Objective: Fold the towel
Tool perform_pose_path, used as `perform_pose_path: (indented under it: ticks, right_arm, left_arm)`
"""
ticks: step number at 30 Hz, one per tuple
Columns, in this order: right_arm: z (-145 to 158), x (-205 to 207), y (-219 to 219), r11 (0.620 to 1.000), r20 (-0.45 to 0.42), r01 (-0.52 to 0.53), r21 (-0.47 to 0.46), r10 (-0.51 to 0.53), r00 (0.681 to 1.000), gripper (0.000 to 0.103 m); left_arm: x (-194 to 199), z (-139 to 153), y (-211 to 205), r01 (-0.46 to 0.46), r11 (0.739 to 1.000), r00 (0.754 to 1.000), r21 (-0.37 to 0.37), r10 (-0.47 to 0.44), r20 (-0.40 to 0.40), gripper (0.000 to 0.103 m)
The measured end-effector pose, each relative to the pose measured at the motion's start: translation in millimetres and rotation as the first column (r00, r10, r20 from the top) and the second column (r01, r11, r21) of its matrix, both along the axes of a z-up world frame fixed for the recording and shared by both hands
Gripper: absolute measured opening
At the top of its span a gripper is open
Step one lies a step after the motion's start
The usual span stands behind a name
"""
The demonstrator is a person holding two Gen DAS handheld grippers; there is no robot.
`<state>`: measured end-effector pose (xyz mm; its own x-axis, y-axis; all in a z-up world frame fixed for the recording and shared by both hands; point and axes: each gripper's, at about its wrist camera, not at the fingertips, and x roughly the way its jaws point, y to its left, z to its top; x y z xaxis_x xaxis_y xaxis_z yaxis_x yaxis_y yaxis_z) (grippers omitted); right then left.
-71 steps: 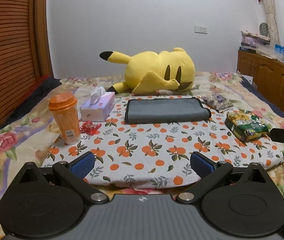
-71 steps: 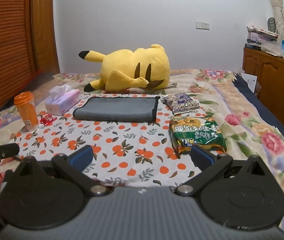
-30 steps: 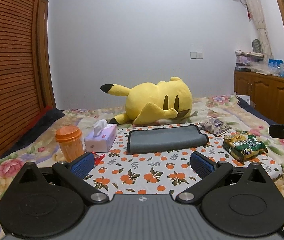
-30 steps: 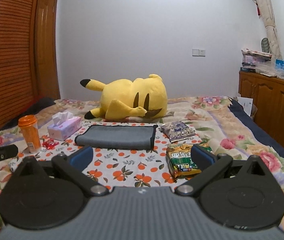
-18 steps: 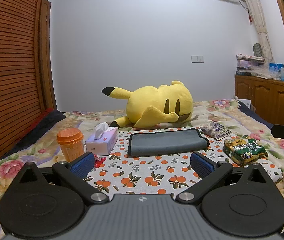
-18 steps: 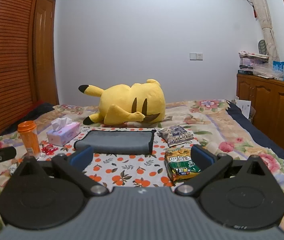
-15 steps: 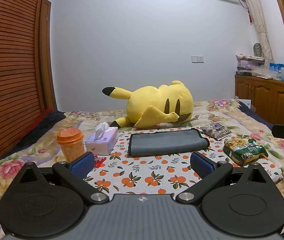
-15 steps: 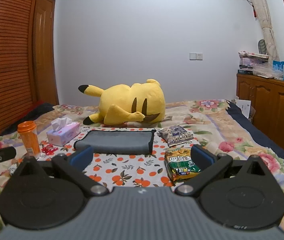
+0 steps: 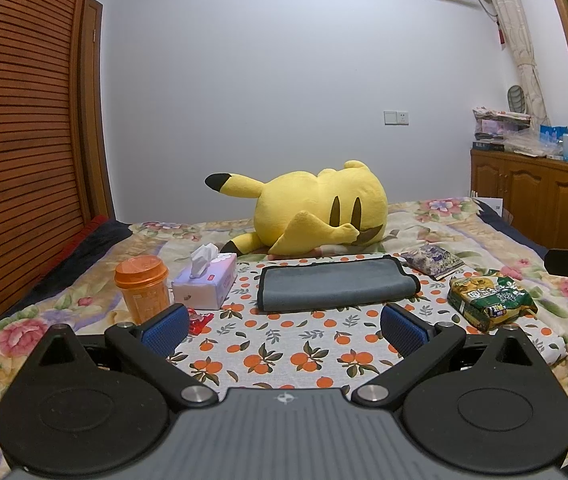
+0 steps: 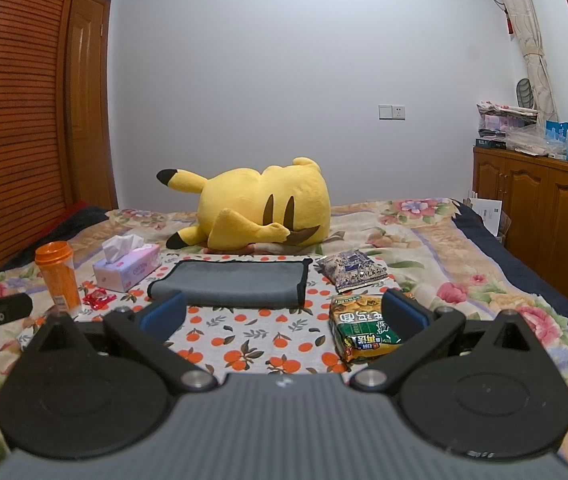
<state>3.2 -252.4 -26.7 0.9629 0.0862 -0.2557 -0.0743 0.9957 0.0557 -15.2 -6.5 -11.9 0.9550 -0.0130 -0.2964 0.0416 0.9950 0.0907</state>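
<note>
A grey towel (image 9: pixel 334 284) with a dark edge lies folded into a flat rectangle on the orange-print cloth (image 9: pixel 276 344) on the bed; it also shows in the right wrist view (image 10: pixel 232 283). My left gripper (image 9: pixel 284 330) is open and empty, held low near the cloth's front edge, well short of the towel. My right gripper (image 10: pixel 284 316) is open and empty, likewise back from the towel. Each gripper shows at the edge of the other's view.
A yellow plush toy (image 9: pixel 316 210) lies behind the towel. An orange-lidded cup (image 9: pixel 143 286), a tissue box (image 9: pixel 206 284) and a red wrapper (image 9: pixel 198 318) are to its left. Two snack packets (image 9: pixel 488 300) (image 9: pixel 432 260) lie to its right. Wooden cabinets (image 9: pixel 540 200) stand far right.
Both grippers have tilted up and drawn back, so the views now look level across the bed instead of down at the cloth. The towel has not moved.
</note>
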Motion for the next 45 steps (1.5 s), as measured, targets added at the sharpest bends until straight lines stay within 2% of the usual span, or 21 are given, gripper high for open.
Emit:
perform_pose_path:
  ticks: [45]
  right_arm:
    - [0.0, 0.2, -0.3, 1.000, 0.001, 0.000, 0.002, 0.000, 1.000, 0.103]
  left_arm:
    - [1.5, -2.3, 5.2, -0.003, 1.000, 1.000, -0.005, 0.003, -0.004, 0.103]
